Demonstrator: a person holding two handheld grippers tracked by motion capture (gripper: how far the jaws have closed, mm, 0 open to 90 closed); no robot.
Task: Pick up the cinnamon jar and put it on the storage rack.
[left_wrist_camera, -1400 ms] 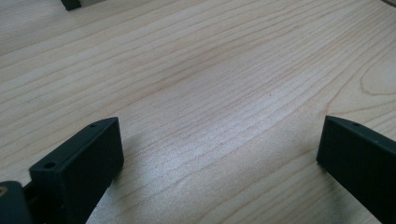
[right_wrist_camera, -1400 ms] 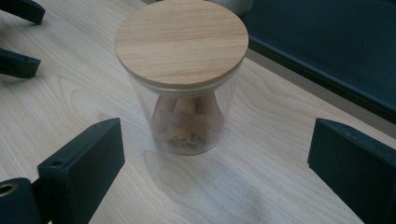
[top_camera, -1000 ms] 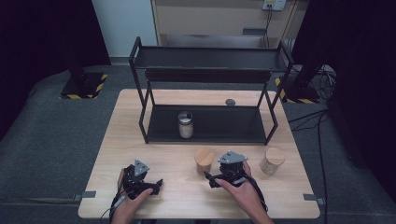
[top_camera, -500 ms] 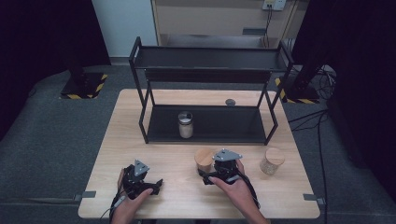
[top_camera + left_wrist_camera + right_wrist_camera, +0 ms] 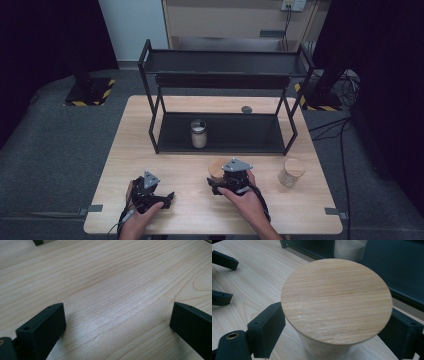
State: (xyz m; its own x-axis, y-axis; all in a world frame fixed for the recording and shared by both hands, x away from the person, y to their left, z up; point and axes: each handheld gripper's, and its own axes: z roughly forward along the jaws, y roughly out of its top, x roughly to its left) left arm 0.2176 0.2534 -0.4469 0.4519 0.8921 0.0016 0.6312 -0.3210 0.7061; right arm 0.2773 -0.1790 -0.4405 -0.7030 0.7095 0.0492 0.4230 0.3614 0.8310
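A glass jar with a round wooden lid (image 5: 336, 300) stands between the jaws of my right gripper (image 5: 334, 315), which is open, one jaw at each side below the lid's rim. In the high view that jar (image 5: 216, 166) is at the table's front middle with the right gripper (image 5: 222, 176) just behind it. My left gripper (image 5: 167, 199) rests at the front left, open, with only bare wood between its jaws (image 5: 117, 312). Its fingertips (image 5: 222, 261) show at the left edge of the right gripper view.
A black two-level shelf rack (image 5: 225, 62) stands at the back of the wooden table (image 5: 150, 150), with a lidless jar of pale grains (image 5: 198, 133) on its lower level. A second wooden-lidded jar (image 5: 291, 172) stands at the right. A small dark disc (image 5: 246, 109) lies behind the rack.
My right gripper has moved left and forward until its jaws stand around the wooden-lidded jar. The left gripper has stayed where it was.
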